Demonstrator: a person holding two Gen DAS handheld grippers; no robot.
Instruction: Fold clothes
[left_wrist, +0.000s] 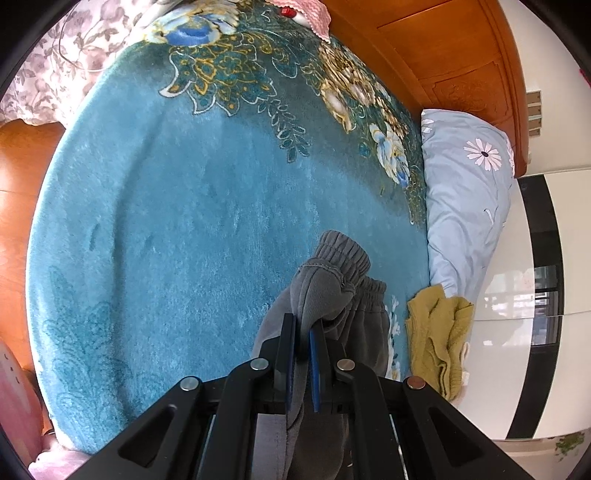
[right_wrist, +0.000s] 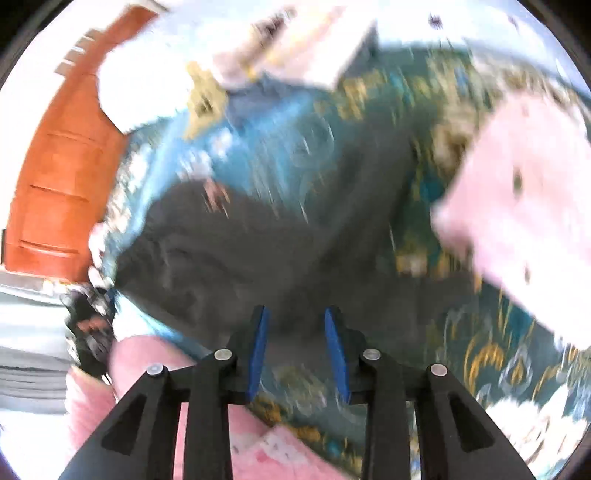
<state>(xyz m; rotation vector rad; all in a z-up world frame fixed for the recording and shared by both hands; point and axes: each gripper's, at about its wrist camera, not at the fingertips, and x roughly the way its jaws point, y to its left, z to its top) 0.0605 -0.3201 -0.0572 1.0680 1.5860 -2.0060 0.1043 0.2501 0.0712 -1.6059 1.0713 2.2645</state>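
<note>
Left tool (left_wrist: 303, 326): closed on a fold of grey sweatpants (left_wrist: 325, 280), blue pads pinching the fabric just below the elastic waistband. Waistband end bunched and raised past the fingertips; rest of the garment hanging down beneath the tool and out of view at the lower edge. Garment positioned over the right-hand part of a teal plush blanket (left_wrist: 184, 221) covering the bed. Blanket marked with gold and blue floral print along its far and right borders. Mustard-yellow garment (left_wrist: 439, 332) crumpled just beside the sweatpants, at the blanket's right edge. Light blue pillow (left_wrist: 469, 192) with a daisy print lying beyond it, against an orange wooden headboard (left_wrist: 454, 55). Pink knitted item (left_wrist: 310, 14) at the far end of the blanket, only partly in view. Floral cloth (left_wrist: 55, 66) at upper left.

Right tool (right_wrist: 297, 321): open, blue pads well apart, nothing between them. Right wrist view heavily blurred. Large dark grey mass of cloth (right_wrist: 277, 240), likely the same sweatpants, spread on the blanket directly ahead of the fingertips; contact with the pads cannot be told. Pale pink shape (right_wrist: 524, 206) at right and pink fabric (right_wrist: 96, 402) at lower left, both too blurred to identify. Orange wooden panel (right_wrist: 62, 173) at left.
</note>
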